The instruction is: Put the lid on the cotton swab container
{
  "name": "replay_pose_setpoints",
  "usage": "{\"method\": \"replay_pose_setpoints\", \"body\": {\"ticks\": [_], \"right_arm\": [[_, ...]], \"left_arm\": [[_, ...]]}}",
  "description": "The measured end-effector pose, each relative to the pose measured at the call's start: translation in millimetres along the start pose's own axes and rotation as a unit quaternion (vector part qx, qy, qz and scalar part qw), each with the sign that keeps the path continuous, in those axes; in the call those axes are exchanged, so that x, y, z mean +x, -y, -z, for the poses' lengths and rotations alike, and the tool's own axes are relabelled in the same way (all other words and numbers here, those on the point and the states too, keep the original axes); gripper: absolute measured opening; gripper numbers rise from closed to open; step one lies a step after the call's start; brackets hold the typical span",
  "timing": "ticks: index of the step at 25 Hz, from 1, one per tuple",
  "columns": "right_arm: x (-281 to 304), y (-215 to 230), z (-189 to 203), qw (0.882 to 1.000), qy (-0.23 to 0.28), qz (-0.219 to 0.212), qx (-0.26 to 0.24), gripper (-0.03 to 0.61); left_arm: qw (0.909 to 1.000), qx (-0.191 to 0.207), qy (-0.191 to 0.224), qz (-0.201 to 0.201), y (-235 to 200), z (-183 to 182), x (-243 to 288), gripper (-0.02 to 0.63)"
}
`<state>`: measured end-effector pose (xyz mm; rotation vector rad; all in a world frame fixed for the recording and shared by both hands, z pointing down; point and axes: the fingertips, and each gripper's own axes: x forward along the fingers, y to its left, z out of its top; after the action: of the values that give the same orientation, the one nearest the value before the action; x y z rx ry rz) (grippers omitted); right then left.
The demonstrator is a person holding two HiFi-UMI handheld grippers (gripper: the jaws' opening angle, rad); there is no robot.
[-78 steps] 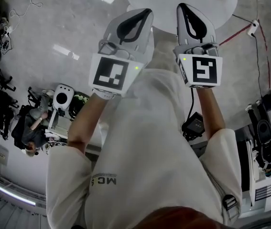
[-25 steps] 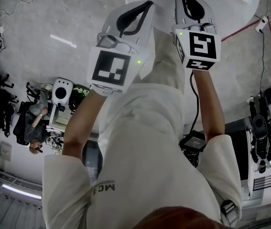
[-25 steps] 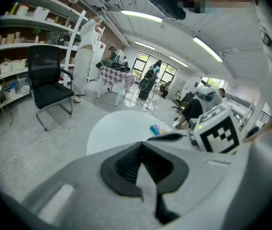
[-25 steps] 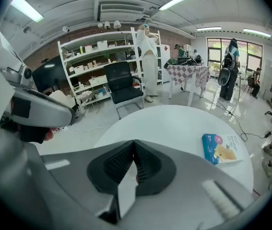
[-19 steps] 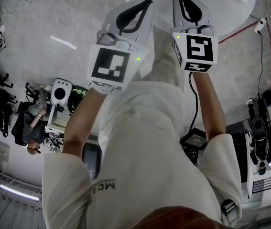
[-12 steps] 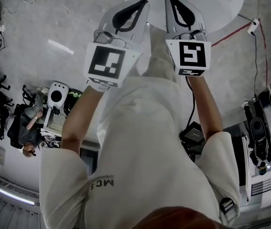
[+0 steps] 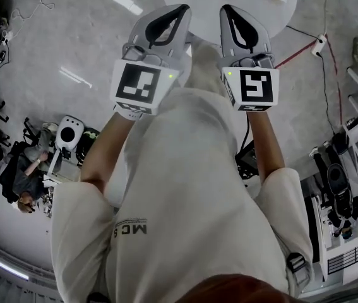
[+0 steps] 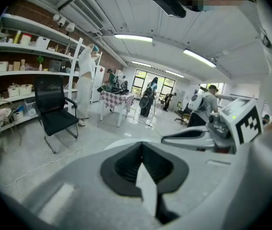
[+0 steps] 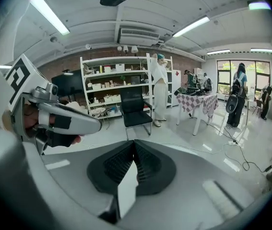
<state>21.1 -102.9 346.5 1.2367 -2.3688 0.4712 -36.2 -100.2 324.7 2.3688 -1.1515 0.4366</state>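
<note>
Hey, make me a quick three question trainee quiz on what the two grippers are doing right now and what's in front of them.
1. True or false: the left gripper is clamped on a lid.
2. Multiple choice: the right gripper is A) wide open, B) shut with nothing in it, C) shut on a container.
3. Short answer: in the head view, what piece of furniture lies just beyond the tips of both grippers?

Key
1. False: its jaws meet with nothing between them, and no lid shows in any view.
2. B.
3. A round white table.
</note>
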Motion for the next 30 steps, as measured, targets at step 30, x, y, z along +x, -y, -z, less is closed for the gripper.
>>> {"method": "replay_pose_setpoints", "body": {"ticks": [30], "right_arm": [[-169,5,-122,0.990,0.131,0.030,-0.042,-0.006]], "left_arm": [[0.9896,0.075,0.122,-0.009,84,-126,-104,0.001]]}}
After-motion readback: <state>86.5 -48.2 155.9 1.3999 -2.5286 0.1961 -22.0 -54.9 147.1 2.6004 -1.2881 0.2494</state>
